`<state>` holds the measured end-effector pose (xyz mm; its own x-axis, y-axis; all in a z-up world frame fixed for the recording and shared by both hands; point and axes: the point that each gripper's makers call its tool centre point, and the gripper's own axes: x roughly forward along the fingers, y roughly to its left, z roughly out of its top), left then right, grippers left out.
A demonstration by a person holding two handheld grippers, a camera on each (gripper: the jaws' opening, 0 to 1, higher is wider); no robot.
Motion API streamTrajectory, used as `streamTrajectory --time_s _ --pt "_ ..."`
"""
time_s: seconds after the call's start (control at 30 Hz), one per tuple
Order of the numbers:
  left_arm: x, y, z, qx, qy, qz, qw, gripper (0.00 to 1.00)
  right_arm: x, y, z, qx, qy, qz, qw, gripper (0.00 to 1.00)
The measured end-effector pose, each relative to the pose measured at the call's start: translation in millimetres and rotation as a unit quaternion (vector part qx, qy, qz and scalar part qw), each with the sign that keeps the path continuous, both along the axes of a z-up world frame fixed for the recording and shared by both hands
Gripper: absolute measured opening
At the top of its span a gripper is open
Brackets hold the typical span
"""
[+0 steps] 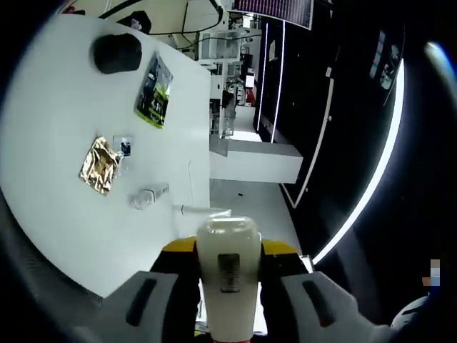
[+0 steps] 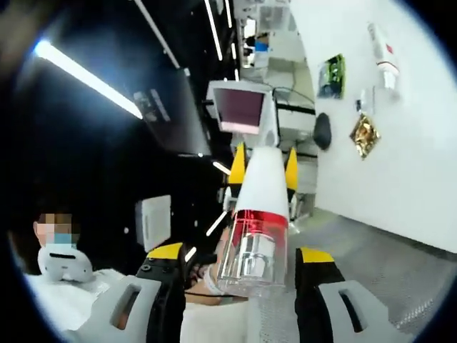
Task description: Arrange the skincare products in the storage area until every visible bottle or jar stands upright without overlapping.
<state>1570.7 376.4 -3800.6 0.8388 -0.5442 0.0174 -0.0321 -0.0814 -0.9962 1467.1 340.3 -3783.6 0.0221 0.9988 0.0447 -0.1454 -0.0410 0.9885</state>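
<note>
- Your left gripper (image 1: 227, 304) is closed on a white bottle (image 1: 227, 275), one jaw on each side of it; a dark label strip runs down the bottle's face.
- In the left gripper view the white table (image 1: 64, 128) lies well beyond the bottle, tilted by the roll of your hand.
- On that table sit a black pouch (image 1: 118, 53), a green packet (image 1: 155, 91), a gold foil sachet (image 1: 99, 164), a small clear sachet (image 1: 123, 146) touching the foil one, and a small clear bottle (image 1: 148, 195) lying on its side.
- Your right gripper (image 2: 239, 286) clamps a tube (image 2: 257, 221) with a clear cap, a red band and a white body (the body points away from the camera).
- The tube's far end sits between two yellow-tipped jaws of the other gripper (image 2: 262, 168).
- In the right gripper view the table (image 2: 421, 179) carries a white tube (image 2: 383, 53) with a red mark, lying flat, plus the green packet (image 2: 332, 75), the gold sachet (image 2: 364, 134) and the black pouch (image 2: 323, 131).
</note>
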Motion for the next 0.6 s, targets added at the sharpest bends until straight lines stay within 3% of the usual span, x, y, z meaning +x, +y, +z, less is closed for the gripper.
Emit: streamTrajectory --time_s 0.07,0.2,0.37,0.47,0.53,0.6 --pt "-0.5 -1.7 -1.0 -0.004 0.004 -0.005 1.0 0.25 -1.0 -10.4 -5.6 -0.036 -0.073 0.009 0.9967 0.66" --pt "-1.8 -8.0 -3.6 -0.013 0.015 -0.021 0.9996 0.25 4.7 -31.2 -5.8 -0.068 -0.13 0.002 0.9891 0.69" --pt "-4.6 -12.6 -1.3 -0.027 0.018 -0.035 0.9989 0.25 23.0 -55.9 -2.2 -0.111 -0.218 -0.017 0.9695 0.69" --pt "-5.2 -14.4 1.0 -0.04 0.018 -0.04 0.9982 0.25 35.2 -67.6 1.9 -0.149 -0.294 -0.022 0.9439 0.69" --pt "-6.5 -16.1 1.7 -0.037 0.017 -0.044 0.9982 0.25 45.2 -74.3 -1.7 -0.196 -0.354 -0.021 0.9141 0.74" --pt "-8.0 -18.7 1.8 -0.035 0.017 -0.051 0.9979 0.25 53.8 -80.7 -6.2 -0.242 -0.417 -0.008 0.8763 0.81"
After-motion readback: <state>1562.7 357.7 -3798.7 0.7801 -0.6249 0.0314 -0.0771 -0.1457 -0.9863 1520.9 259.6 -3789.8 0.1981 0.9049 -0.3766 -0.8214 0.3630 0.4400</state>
